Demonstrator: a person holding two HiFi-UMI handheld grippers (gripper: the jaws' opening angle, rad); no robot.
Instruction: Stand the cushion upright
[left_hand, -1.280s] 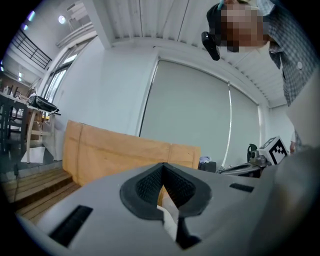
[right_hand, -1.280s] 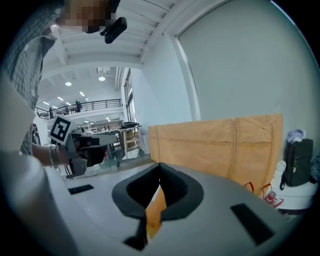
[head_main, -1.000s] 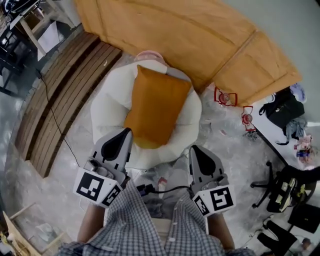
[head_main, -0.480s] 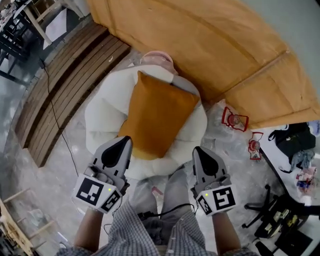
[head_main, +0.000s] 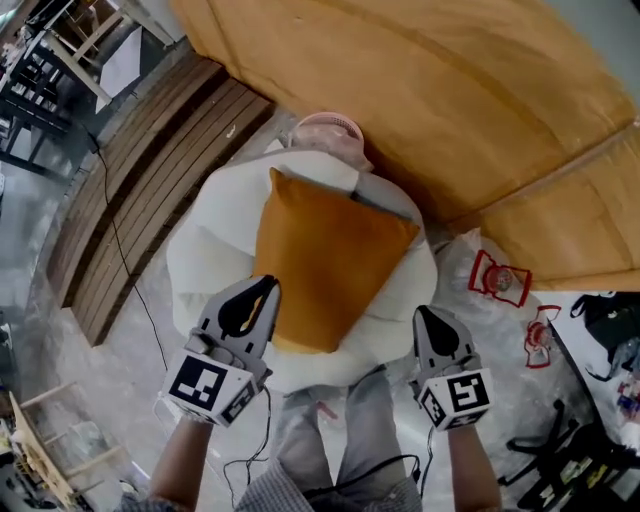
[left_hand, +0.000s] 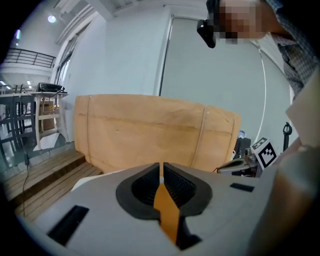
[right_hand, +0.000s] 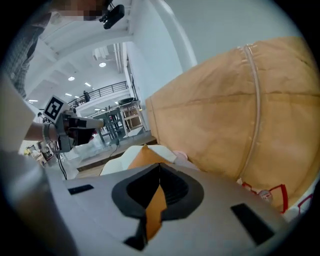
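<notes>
An orange cushion (head_main: 330, 260) lies flat on a round white beanbag seat (head_main: 210, 250). Its far corner (right_hand: 144, 152) shows in the right gripper view. My left gripper (head_main: 262, 292) hovers over the cushion's near left corner. Its jaws are all but closed and just starting to part, with nothing between them; the cushion (left_hand: 168, 212) shows orange through the slit of the left gripper (left_hand: 161, 168). My right gripper (head_main: 428, 316) hangs off the cushion's near right edge, over the seat's rim. The right gripper (right_hand: 159, 173) is shut and empty.
A tall curved tan panel (head_main: 420, 90) stands close behind the seat. A slatted wooden deck (head_main: 150, 180) runs along the left. Two red lanterns (head_main: 500, 280) sit on the floor at the right. A pink object (head_main: 330, 124) is wedged behind the seat. A cable (head_main: 130, 290) trails on the floor.
Both grippers have dropped and moved forward toward the cushion. The left now overlaps its near corner, and the cushion and seat look larger and nearer.
</notes>
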